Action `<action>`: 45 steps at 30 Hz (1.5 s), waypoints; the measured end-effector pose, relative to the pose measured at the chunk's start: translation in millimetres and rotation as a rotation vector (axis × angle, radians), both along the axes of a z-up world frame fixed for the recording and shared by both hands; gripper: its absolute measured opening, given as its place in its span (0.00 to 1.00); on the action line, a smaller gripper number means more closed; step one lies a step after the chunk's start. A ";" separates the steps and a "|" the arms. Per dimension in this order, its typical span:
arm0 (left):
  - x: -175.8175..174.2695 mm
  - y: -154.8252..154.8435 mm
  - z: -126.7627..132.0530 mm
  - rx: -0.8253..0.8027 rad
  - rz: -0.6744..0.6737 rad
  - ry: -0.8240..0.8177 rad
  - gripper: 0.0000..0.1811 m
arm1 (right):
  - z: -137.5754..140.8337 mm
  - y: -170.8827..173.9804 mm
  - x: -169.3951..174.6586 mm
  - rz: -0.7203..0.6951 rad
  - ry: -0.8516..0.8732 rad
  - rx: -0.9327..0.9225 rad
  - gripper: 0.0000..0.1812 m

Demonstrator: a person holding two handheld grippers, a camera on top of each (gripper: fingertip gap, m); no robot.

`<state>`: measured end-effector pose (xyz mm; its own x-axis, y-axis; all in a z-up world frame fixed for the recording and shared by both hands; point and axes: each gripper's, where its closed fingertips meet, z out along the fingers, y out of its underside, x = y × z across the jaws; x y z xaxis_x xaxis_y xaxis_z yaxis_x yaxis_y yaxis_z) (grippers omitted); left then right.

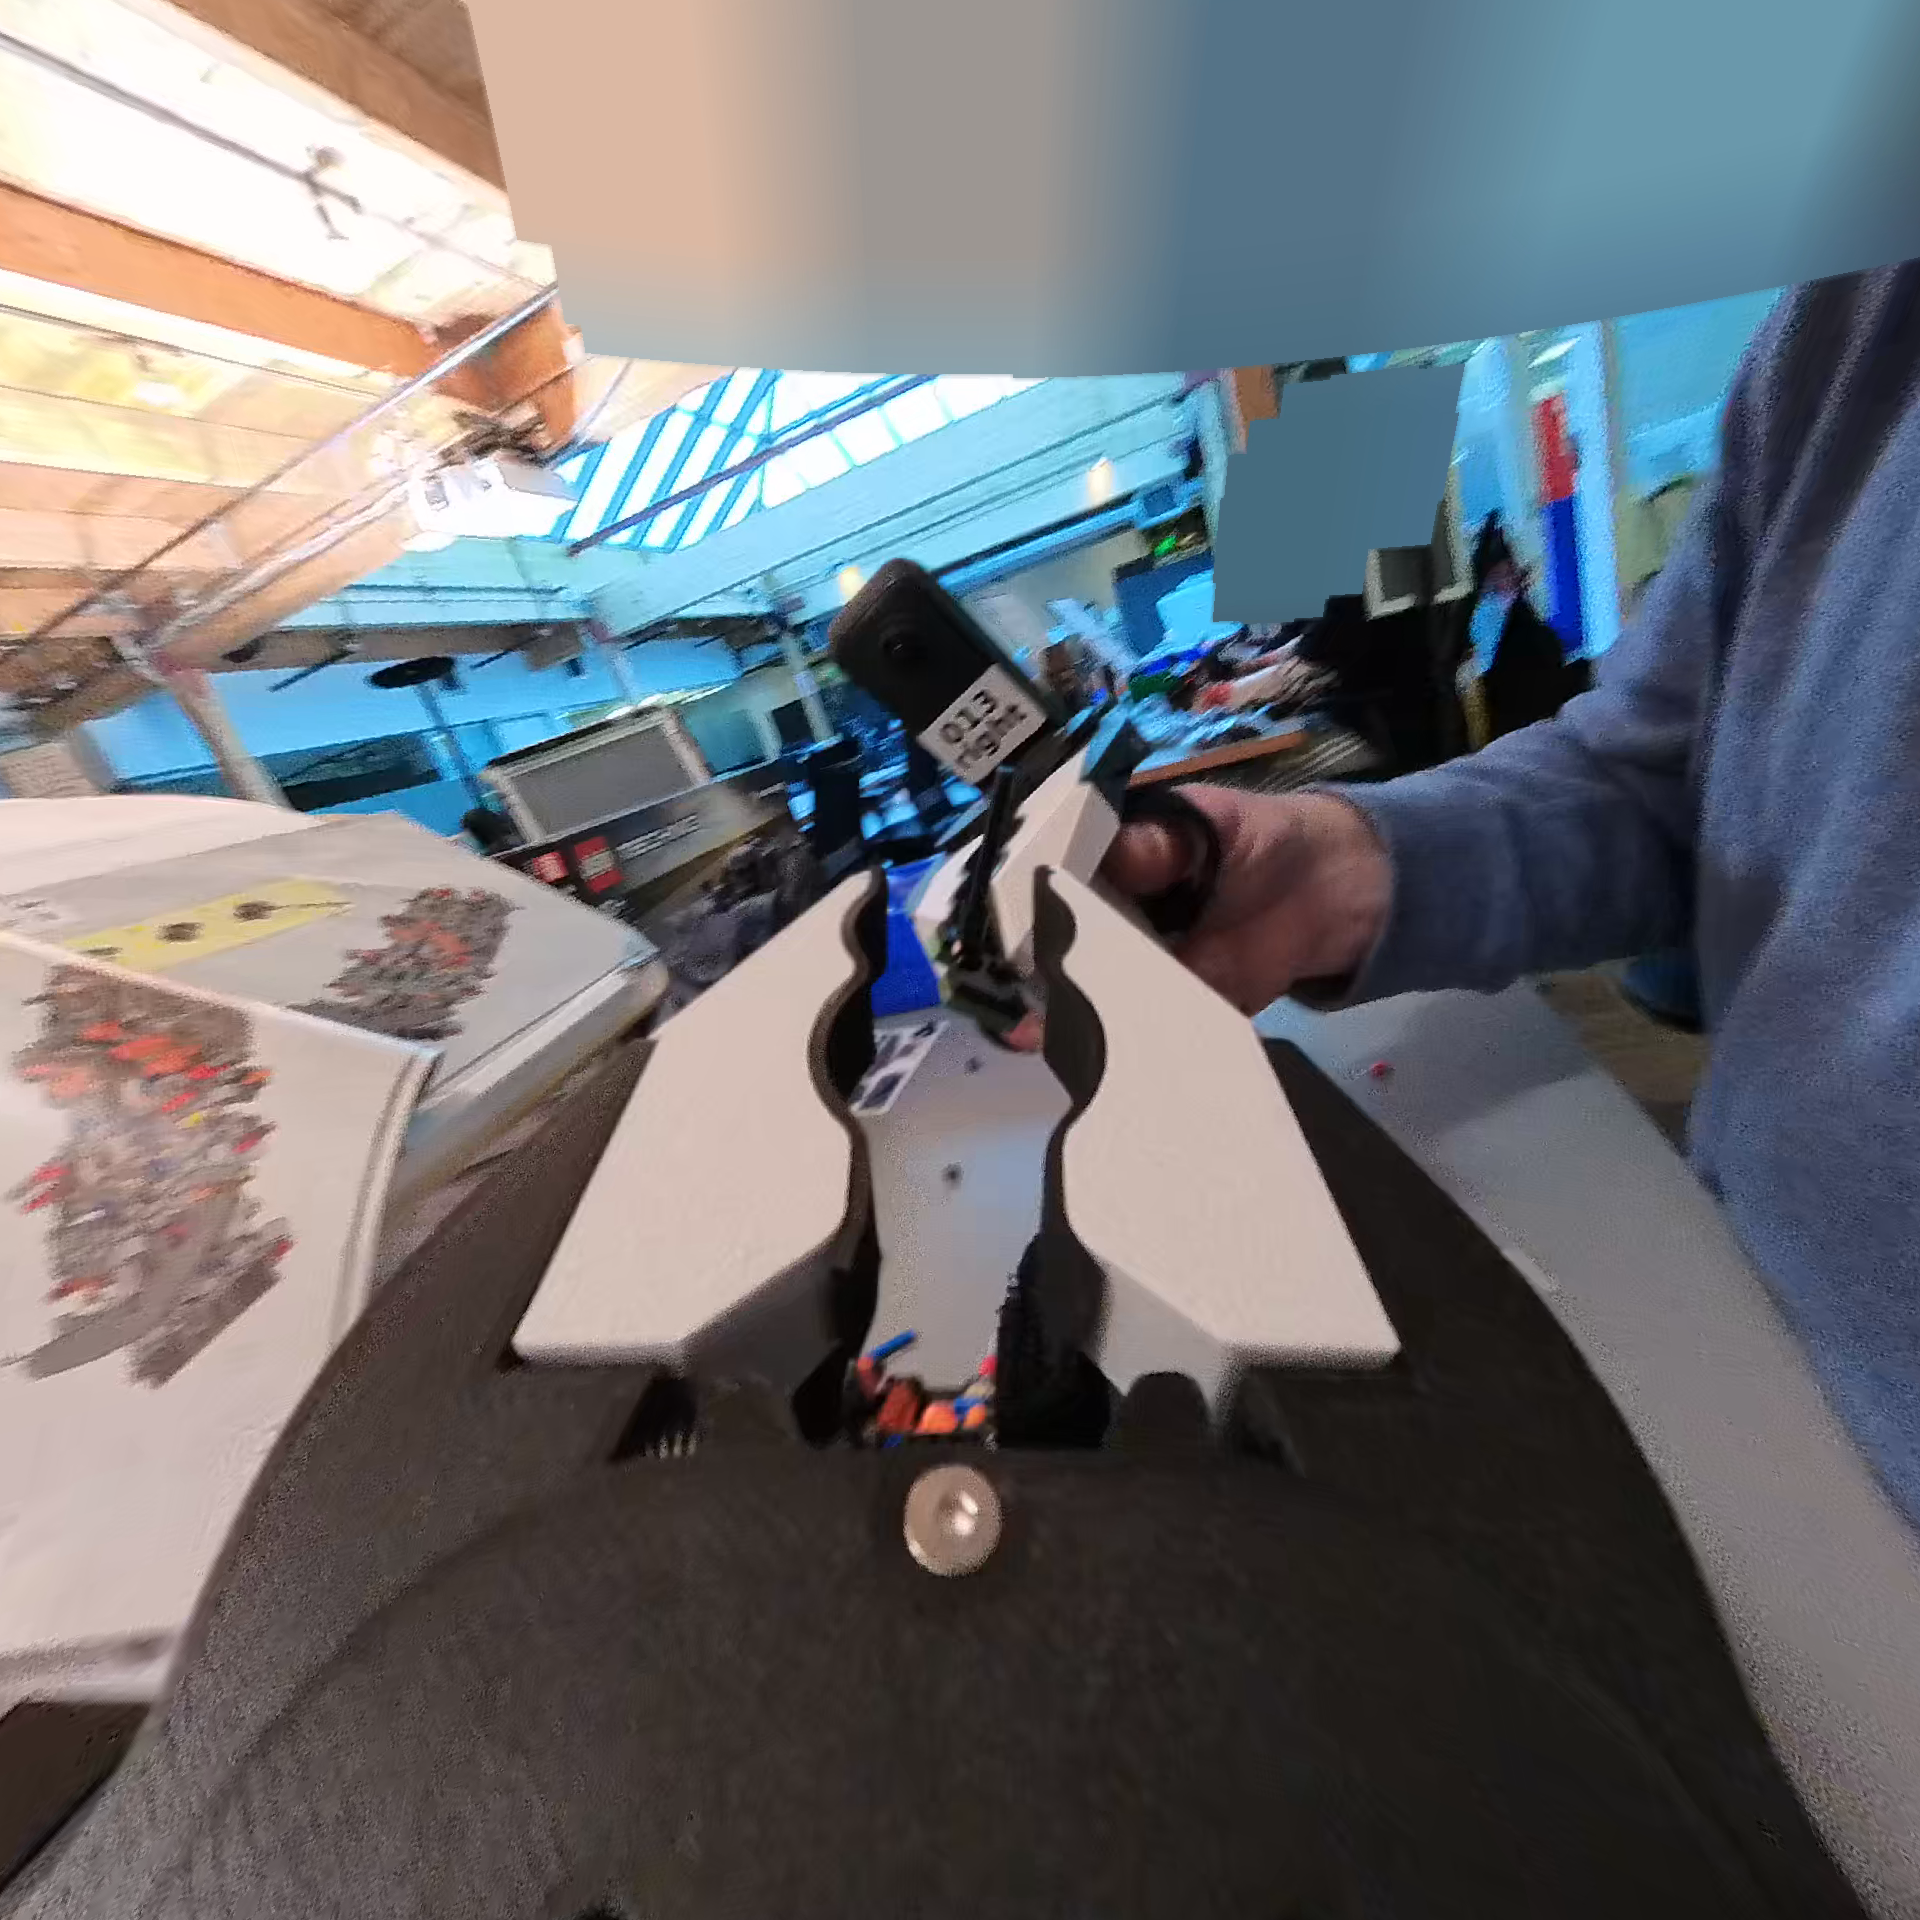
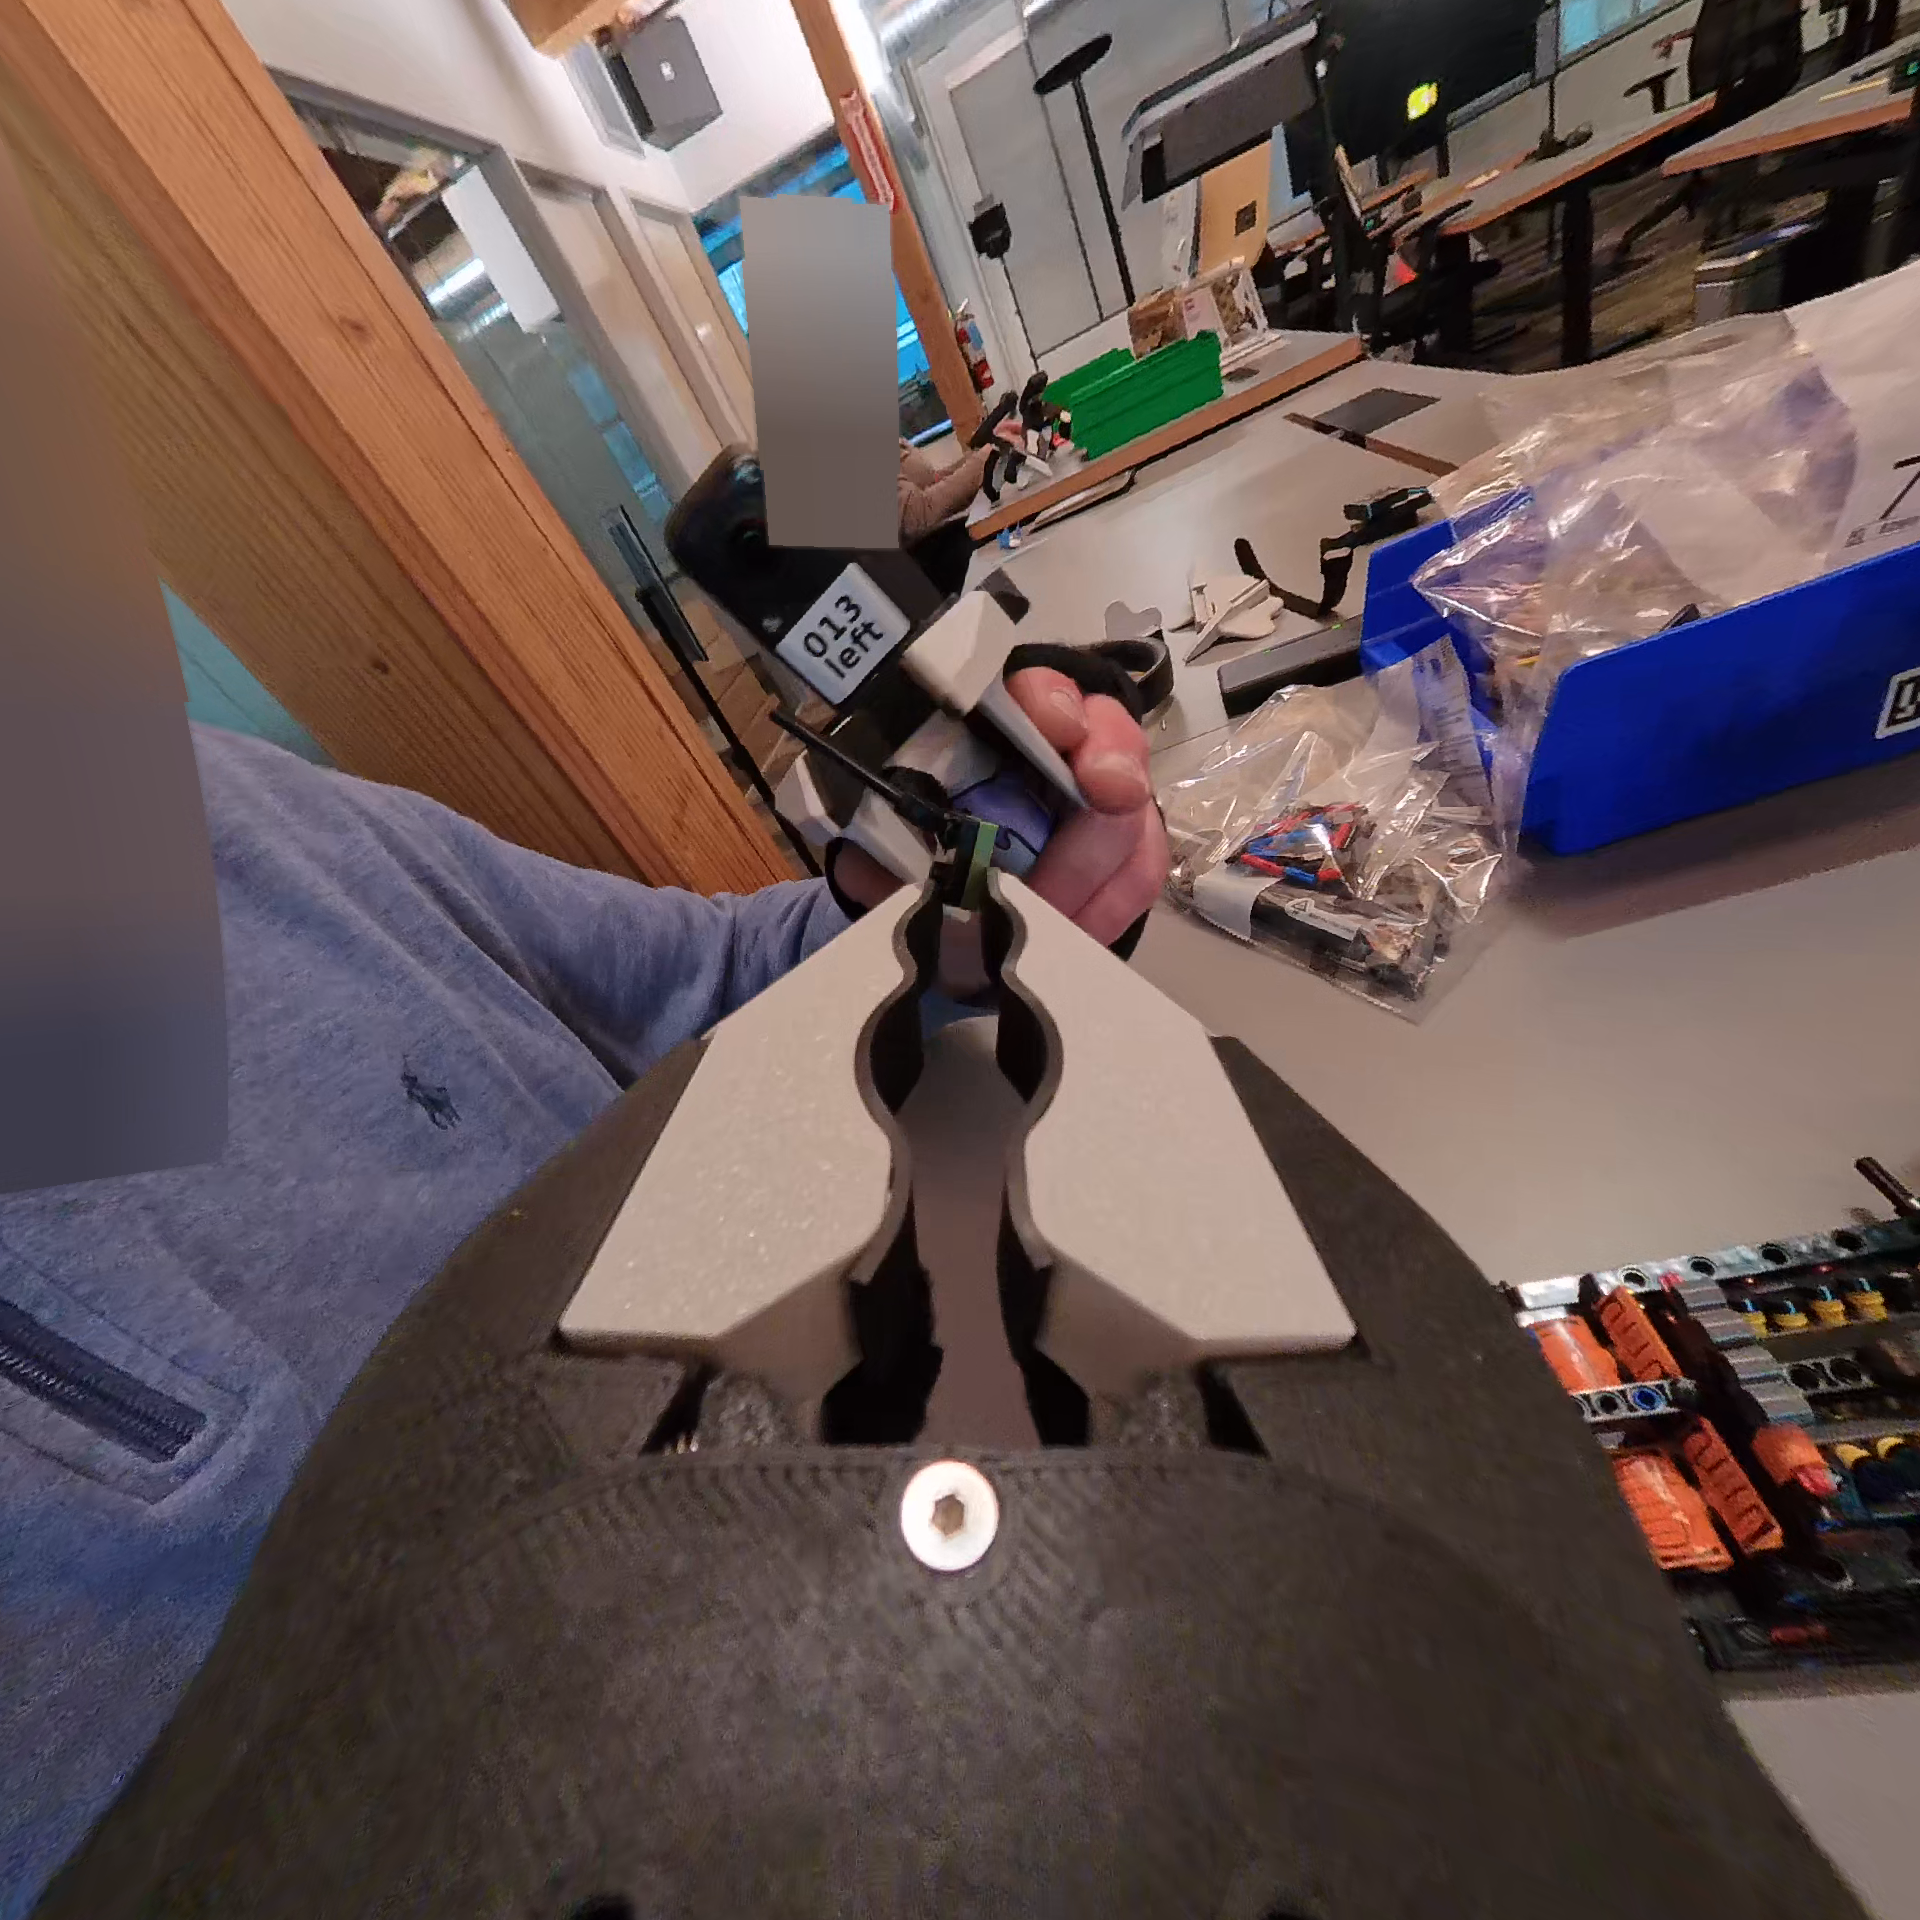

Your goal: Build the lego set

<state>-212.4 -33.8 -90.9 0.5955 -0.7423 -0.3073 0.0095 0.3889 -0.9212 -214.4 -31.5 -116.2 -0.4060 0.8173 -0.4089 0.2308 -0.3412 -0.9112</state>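
Observation:
My right gripper point(image 2: 957, 889) is shut on a small dark and green lego piece point(image 2: 962, 879) with a thin black rod point(image 2: 847, 764) sticking out of it. My left gripper point(image 1: 961, 885) faces it tip to tip. Its jaws stand apart around the same piece point(image 1: 987, 995), which shows dark at the tips of the right gripper point(image 1: 992, 966). The left gripper also shows in the right wrist view point(image 2: 925, 831), held in a hand point(image 2: 1091, 831). The orange, black and grey lego model point(image 2: 1714, 1444) lies on the table at the lower right, and a part of it shows in the left wrist view point(image 1: 920, 1403).
An open instruction booklet point(image 1: 208, 1091) lies at the left. Clear bags of parts point(image 2: 1320, 862) and a blue bin point(image 2: 1683, 717) stuffed with plastic bags sit on the grey table point(image 2: 1455, 1091). A person's blue sleeve point(image 1: 1558, 862) is close at the right. Only a small space, under 4 cm, lies between the two pairs of fingers.

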 end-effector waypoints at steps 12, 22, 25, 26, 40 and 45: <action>10.9 19.5 -34.6 0.112 0.358 0.348 0.07 | -14.9 14.5 8.7 -0.063 -0.014 -0.176 0.02; 8.5 23.5 -33.6 0.174 0.429 0.385 0.09 | -16.2 20.0 13.1 -0.082 -0.010 -0.241 0.02; 10.6 24.2 -35.9 0.170 0.423 0.403 0.09 | -18.1 20.5 13.5 -0.081 -0.014 -0.254 0.02; 11.7 24.4 -36.9 0.171 0.422 0.413 0.09 | -18.6 20.8 13.8 -0.082 -0.014 -0.260 0.02; 18.1 30.5 -53.4 0.151 0.393 0.470 0.11 | -23.7 23.7 19.5 -0.104 -0.012 -0.308 0.02; 17.4 31.3 -53.4 0.155 0.398 0.479 0.08 | -25.5 23.3 20.2 -0.100 -0.015 -0.315 0.02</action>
